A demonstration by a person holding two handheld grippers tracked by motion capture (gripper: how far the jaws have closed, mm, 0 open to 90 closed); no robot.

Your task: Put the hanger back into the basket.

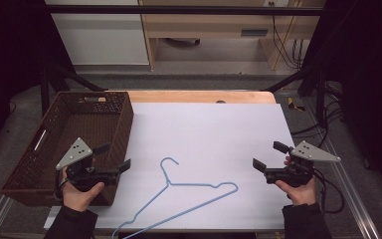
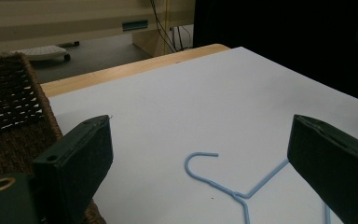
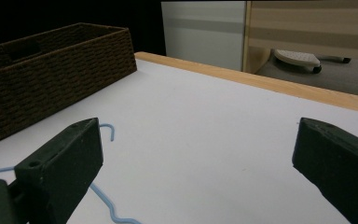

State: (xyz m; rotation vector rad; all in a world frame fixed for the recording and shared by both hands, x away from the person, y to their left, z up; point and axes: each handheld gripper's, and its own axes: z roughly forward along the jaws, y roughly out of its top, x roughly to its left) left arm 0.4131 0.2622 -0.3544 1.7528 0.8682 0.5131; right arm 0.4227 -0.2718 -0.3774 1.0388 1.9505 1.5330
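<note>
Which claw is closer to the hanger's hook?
The left claw, beside the wicker basket. The blue hanger has its hook curling toward that side, while the right claw sits farther off across the white sheet.

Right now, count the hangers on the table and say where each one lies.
1. The blue hanger lies flat on the white table, between the two grippers, its hook toward the basket. The basket's inside is partly hidden.

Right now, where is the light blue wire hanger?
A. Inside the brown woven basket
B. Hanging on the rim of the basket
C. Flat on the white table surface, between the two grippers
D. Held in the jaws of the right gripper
C: the hanger lies flat on the white surface, with the left gripper and right gripper both open and apart from it, and the basket beside it.
</note>
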